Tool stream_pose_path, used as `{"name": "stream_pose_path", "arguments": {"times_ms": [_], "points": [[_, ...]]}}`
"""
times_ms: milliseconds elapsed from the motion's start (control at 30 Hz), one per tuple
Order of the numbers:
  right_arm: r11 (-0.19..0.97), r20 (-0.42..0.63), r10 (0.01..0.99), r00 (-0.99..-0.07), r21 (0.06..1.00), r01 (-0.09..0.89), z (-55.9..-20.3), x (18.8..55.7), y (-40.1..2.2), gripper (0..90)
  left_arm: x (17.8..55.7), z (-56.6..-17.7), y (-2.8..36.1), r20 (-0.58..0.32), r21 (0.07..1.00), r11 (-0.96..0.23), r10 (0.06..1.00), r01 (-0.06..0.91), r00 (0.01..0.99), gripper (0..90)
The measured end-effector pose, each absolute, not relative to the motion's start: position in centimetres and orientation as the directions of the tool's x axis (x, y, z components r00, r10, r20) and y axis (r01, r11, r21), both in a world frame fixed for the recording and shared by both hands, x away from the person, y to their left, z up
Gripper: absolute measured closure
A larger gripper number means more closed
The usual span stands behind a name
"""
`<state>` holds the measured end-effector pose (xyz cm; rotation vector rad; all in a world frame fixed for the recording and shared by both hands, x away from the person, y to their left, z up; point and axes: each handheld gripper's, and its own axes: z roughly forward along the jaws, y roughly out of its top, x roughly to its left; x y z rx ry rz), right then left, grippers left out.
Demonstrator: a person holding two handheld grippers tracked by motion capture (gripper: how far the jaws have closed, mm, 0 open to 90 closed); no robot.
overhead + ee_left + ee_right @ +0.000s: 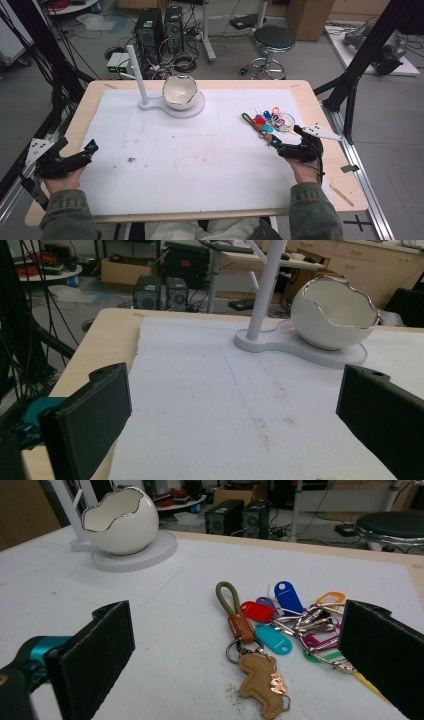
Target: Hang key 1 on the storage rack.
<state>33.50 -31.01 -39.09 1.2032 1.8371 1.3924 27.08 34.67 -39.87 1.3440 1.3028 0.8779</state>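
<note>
1. The right gripper (287, 142) rested at the right side of the white foam mat (190, 165), its jaws spread wide and gripping nothing.
2. A bunch of keys with coloured plastic tags and an olive cord loop (280, 625) lay on the mat directly ahead of those jaws, just beside their tips in the high view (267, 123).
3. A tan leather animal-shaped fob (262, 682) lay nearest the camera in the right gripper view, between the two jaws; contact with either jaw could not be confirmed.
4. The left gripper (82, 152) was held at the left table edge, well apart from the keys, its jaws likewise released and empty.
5. A white eggshell-shaped bowl with a jagged rim (179, 92) stood on a white base with an upright post (136, 67) at the far centre of the mat.
</note>
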Motion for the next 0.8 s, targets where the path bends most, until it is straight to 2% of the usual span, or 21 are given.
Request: {"name": "stream_pose_path", "arguments": {"times_ms": [433,800], "points": [[0.091,0.092,0.890,-0.448,0.925,0.369,-38.6,34.0,-30.9,0.7,27.2,-40.1,34.3,-0.126,0.966,0.088,0.981,0.243,0.145,1.7],[0.139,0.072,0.876,-0.478,0.910,0.391,-38.4,35.1,-30.5,0.7,27.5,-40.2,34.0,-0.116,0.964,0.074,0.981,0.255,0.152,1.7]]}}
